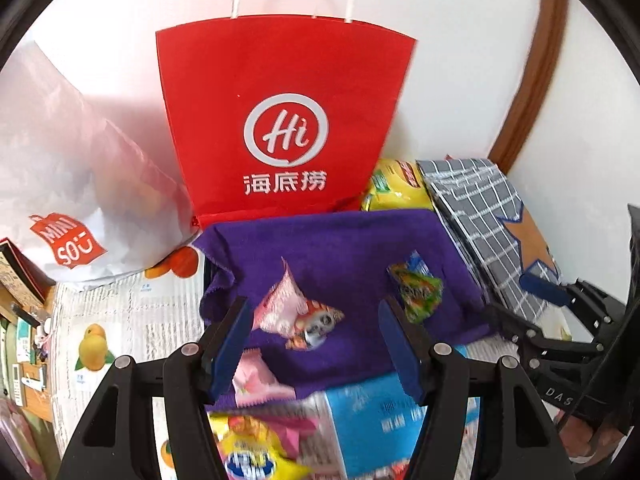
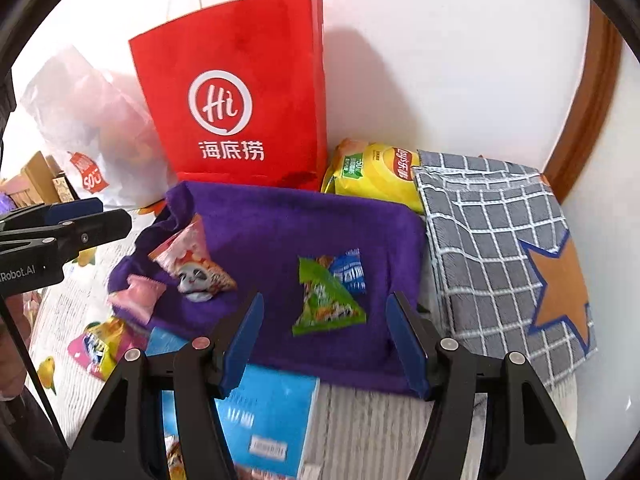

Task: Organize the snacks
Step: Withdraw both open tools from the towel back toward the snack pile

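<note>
Your left gripper [image 1: 316,344] and right gripper [image 2: 324,340] both gape empty over the purple cloth [image 2: 280,220], its snacks perhaps untouched.

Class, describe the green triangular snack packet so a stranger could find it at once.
Start at the tall red paper bag against the wall; a purple cloth lies before it. On the cloth's right half lies the green triangular packet, overlapping a blue wrapper, unlike the pink panda packet at left.

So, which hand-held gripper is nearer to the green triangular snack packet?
Right. The right hand-held gripper sits open just in front of the green triangular snack packet. The left hand-held gripper is open farther left, before the pink panda packet.
</note>
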{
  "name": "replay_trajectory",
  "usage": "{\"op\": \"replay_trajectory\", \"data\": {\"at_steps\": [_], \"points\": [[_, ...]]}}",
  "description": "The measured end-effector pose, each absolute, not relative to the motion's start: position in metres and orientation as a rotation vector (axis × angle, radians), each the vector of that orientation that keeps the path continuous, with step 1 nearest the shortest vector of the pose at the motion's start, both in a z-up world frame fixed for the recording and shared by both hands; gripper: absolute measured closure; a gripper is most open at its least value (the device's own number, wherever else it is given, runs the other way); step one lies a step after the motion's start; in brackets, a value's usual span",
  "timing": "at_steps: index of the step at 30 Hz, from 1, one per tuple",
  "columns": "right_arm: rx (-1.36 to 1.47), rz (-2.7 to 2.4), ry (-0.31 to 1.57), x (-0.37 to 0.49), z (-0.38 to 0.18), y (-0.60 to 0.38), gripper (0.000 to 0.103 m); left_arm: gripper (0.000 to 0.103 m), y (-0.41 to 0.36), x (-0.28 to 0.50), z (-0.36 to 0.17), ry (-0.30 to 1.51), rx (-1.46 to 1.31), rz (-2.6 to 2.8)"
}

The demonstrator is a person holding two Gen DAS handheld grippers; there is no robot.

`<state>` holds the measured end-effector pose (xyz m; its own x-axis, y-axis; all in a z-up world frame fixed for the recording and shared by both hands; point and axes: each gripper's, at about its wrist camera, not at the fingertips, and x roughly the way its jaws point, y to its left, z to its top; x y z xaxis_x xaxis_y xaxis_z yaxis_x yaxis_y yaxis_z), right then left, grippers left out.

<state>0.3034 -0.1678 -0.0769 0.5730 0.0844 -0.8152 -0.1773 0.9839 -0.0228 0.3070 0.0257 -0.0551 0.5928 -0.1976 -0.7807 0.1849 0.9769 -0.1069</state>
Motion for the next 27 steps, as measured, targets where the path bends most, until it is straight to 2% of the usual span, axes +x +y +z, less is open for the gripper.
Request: {"op": "replay_trajectory", "data": {"at_steps": [9,15,27], "points": [[-0.08,0.151,0.903,0.248,-0.055,-0.172,0.028,0.04,0.033,0.254,-0.055,0.908,-0.015,-0.199],[0.008,0.212,0.904,0.217,-0.053,-0.181,0.028,0.04,0.036,0.221,-0.06,0.912,-0.018,-0.198],[-0.05,0.144,0.907,0.178,-0.074,-0.184,0.028,0.04,0.057,0.177,-0.084,0.925,-0.058,-0.179]]}}
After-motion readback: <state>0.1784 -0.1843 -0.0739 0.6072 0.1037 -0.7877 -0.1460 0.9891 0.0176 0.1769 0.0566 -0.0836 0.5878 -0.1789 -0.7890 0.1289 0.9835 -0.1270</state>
